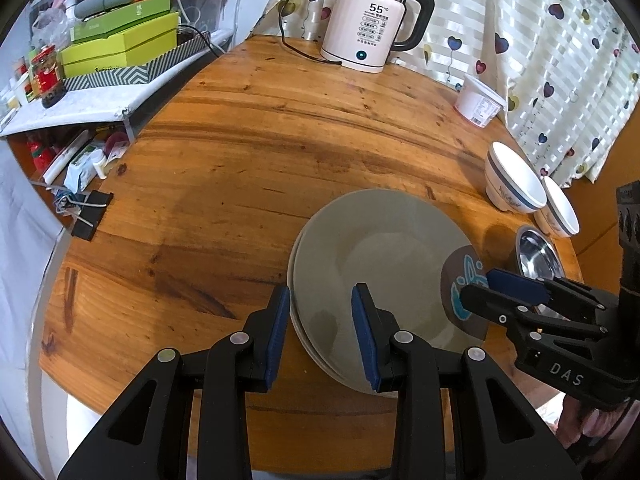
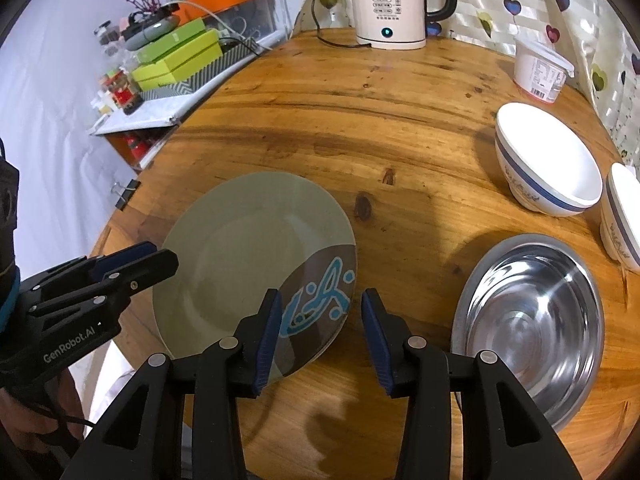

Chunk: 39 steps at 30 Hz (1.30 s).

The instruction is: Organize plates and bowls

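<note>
A grey-green plate [image 1: 380,248] [image 2: 240,248] with a brown and blue patch lies on the round wooden table; a second plate rim shows under it at the left. My left gripper [image 1: 321,288] [image 2: 164,254] is open and straddles the plate's left rim without pressing on it. My right gripper [image 2: 322,292] [image 1: 478,284] is open too, and the patterned right rim lies between its pads untouched. Two white bowls with blue bands [image 2: 560,152] [image 2: 624,216] stand at the right. A steel bowl [image 2: 532,320] [image 1: 538,256] sits just right of the plate.
An electric kettle [image 1: 376,20] and its cord stand at the table's far edge, with a white tub [image 1: 480,100] to the right by the curtain. A shelf with green boxes [image 1: 120,48] borders the left side. A binder clip [image 1: 90,212] lies at the left table edge.
</note>
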Tool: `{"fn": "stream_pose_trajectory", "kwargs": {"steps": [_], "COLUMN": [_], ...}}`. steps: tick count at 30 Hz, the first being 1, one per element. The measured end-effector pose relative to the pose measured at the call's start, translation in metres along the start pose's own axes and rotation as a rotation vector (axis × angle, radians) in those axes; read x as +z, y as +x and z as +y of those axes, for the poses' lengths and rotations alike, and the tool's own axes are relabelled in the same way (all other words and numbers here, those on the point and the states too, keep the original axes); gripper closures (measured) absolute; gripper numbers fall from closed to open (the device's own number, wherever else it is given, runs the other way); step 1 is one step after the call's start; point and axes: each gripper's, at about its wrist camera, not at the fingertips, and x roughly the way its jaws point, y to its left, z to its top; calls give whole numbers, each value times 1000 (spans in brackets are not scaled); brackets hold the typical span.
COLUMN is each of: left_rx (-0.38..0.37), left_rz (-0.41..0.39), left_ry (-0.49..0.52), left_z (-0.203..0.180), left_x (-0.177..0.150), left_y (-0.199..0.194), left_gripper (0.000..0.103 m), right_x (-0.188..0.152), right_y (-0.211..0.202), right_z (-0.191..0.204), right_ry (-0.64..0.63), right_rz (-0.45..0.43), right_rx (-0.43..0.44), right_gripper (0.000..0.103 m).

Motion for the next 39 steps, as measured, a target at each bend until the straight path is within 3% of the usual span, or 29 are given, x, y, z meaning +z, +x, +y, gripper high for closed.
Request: {"fn": "stream_pose_trajectory", "kwargs": {"steps": [14, 19, 26, 39], "left_rx": [41, 41, 36, 13], "left_rz": [-44, -64, -73, -68], "left_ry": [25, 53, 79, 104], "left_z": [-7, -18, -29, -51], "left_x": [7, 8, 6, 4], "left_y": [-14, -22, -28, -28], "left_gripper": [70, 70, 70, 70], "right_x": [-2, -6, -12, -21], "right_y": [-34, -43, -51, -65], "right_z": [-7, -4, -7, -23], "right_ry": [-6, -34, -29, 3], "right_rz": [-70, -98, -118, -129], "right_rx": [53, 77, 119, 108], "right_gripper": [62, 54, 54, 54]}}
